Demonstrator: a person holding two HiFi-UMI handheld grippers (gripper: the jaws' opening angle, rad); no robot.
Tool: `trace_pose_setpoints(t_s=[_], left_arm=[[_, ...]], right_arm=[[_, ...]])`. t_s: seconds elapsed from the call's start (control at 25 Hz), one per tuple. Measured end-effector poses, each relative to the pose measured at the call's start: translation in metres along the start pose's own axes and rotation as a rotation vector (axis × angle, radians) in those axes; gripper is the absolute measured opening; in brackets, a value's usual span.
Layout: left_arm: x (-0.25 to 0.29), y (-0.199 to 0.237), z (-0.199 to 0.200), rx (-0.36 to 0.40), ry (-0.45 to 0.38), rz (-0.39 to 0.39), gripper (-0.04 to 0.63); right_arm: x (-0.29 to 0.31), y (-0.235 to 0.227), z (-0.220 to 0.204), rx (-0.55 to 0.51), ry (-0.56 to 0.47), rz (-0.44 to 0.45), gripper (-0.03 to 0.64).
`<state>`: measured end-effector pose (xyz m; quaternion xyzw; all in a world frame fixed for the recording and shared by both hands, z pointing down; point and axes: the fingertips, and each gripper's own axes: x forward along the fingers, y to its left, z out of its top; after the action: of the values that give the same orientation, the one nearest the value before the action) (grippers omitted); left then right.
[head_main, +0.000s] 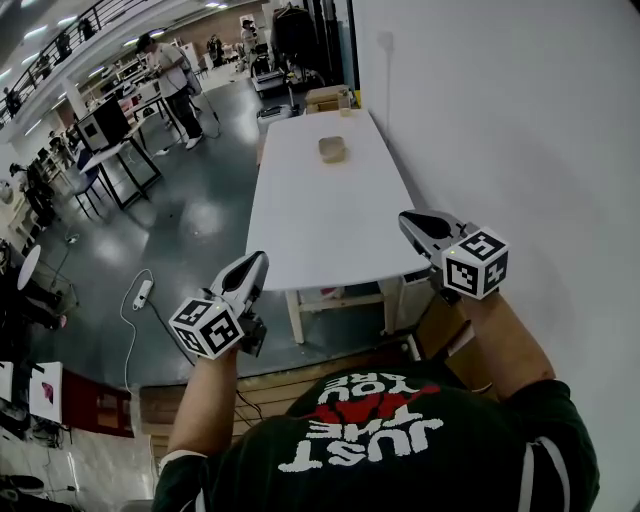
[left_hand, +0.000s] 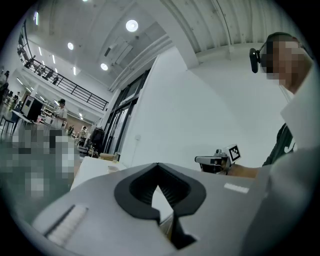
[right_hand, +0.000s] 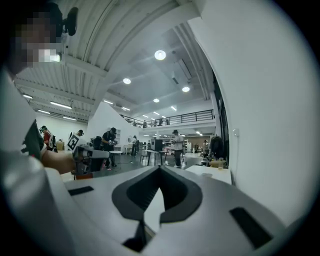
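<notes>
I hold both grippers in the air before the near end of a long white table (head_main: 320, 215). My left gripper (head_main: 257, 260) is shut, its jaw tips meeting with nothing between them, and it hangs over the floor just off the table's near left corner. The right gripper (head_main: 409, 219) is also shut and empty, above the table's near right corner by the wall. In the left gripper view the shut tips (left_hand: 157, 164) point along the table, with the right gripper (left_hand: 215, 161) beside them. The right gripper view shows its shut tips (right_hand: 160, 168) and the left gripper (right_hand: 90, 152).
A small tan object (head_main: 333, 149) lies far down the table, and a wooden box (head_main: 328, 97) stands at its far end. A white wall (head_main: 500, 120) runs along the right. A power strip (head_main: 142, 293) lies on the dark floor at left. People and desks (head_main: 120, 130) stand further off.
</notes>
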<state>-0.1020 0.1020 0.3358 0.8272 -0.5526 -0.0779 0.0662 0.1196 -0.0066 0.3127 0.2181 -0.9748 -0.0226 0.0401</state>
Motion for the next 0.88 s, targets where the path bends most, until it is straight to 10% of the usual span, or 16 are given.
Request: trace_pose_setpoints(t_s=[0.88], left_arm=[[0.021, -0.005, -0.026, -0.04, 0.035, 0.089, 0.0]], right_arm=[[-0.003, -0.03, -0.021, 0.029, 0.019, 0.073, 0.006]])
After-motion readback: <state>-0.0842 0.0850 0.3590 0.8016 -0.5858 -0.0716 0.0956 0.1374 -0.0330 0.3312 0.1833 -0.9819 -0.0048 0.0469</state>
